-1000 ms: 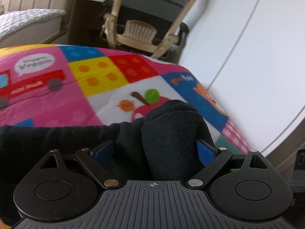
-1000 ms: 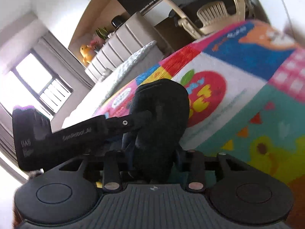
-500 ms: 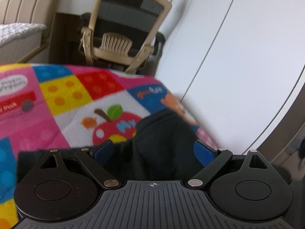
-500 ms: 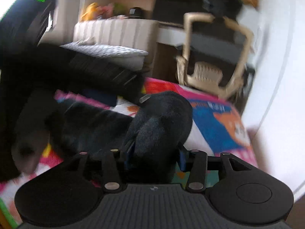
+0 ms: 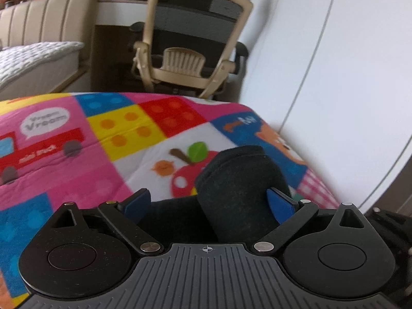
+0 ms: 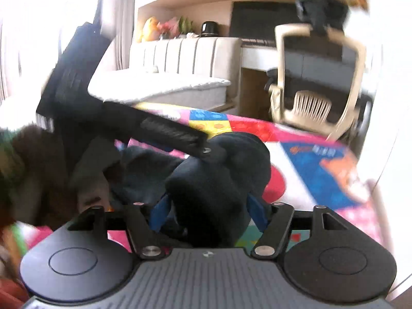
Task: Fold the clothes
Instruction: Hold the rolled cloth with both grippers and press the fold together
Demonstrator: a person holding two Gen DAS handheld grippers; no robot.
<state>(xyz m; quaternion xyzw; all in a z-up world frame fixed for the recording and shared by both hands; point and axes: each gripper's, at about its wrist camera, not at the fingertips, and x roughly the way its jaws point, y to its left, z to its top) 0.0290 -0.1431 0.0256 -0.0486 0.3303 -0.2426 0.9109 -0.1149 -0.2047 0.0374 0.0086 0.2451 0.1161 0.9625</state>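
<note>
1. The black garment (image 5: 239, 190) lies bunched on a colourful patchwork blanket (image 5: 144, 128), near the blanket's right-hand edge.
2. Left gripper (image 5: 208, 202): jaws spread wide and opening. The garment's rolled end sits between them; its right side meets the right blue pad (image 5: 279, 204), while the left pad stands clear of the cloth.
3. Right gripper (image 6: 207, 209): jaws opening. A fold of the garment (image 6: 219, 180) fills the gap between the blue pads; the frame is blurred, so contact cannot be confirmed.
4. In the right wrist view, the left gripper's black body (image 6: 164, 131) reaches over the garment from the left.
5. Edges: past the blanket's right edge stands a white wall (image 5: 334, 77). Beyond the far edge stand an office chair (image 5: 190, 46) and a bed (image 5: 33, 61).
6. Open room: the blanket left of the garment lies bare.
</note>
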